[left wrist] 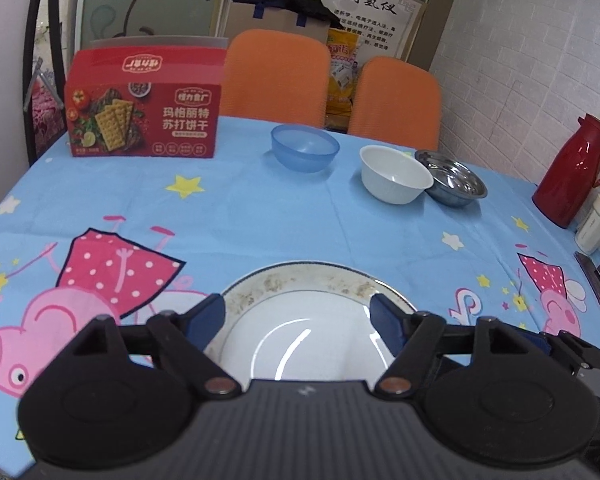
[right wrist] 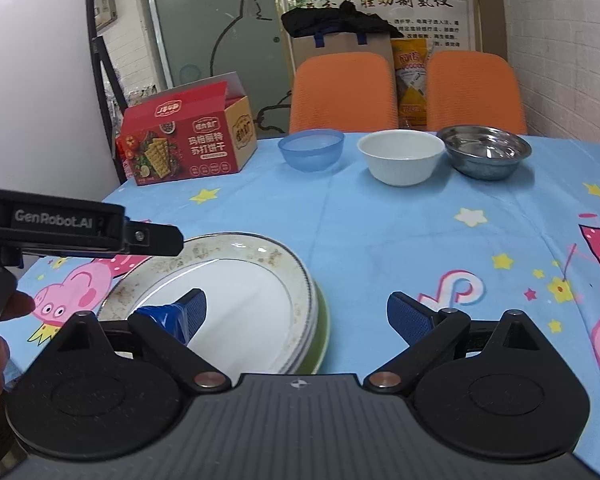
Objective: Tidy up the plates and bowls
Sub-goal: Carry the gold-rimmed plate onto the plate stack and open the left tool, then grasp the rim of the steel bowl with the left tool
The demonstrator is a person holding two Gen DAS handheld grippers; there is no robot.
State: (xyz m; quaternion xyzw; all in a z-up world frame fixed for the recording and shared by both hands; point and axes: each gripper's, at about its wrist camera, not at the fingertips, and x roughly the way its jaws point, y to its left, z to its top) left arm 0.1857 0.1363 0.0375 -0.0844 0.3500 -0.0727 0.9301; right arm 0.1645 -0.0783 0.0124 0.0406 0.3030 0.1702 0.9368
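Note:
A stack of white plates with gold-patterned rims (left wrist: 300, 292) (right wrist: 236, 288) lies at the near edge of the table, on a green plate at the bottom. My left gripper (left wrist: 298, 320) is open above the stack, fingers apart. My right gripper (right wrist: 296, 316) is open, its left finger over the stack and its right finger over the cloth. A blue plastic bowl (left wrist: 304, 152) (right wrist: 311, 149), a white bowl (left wrist: 394, 178) (right wrist: 400, 156) and a steel bowl (left wrist: 454, 182) (right wrist: 484, 150) stand in a row at the far side.
A red cracker box (left wrist: 144, 112) (right wrist: 188, 144) stands at the far left. A red thermos (left wrist: 572, 168) and a white cup (left wrist: 596, 222) stand at the right edge. Two orange chairs (left wrist: 276, 76) are behind the table. The left gripper's body (right wrist: 60, 228) juts in from the left.

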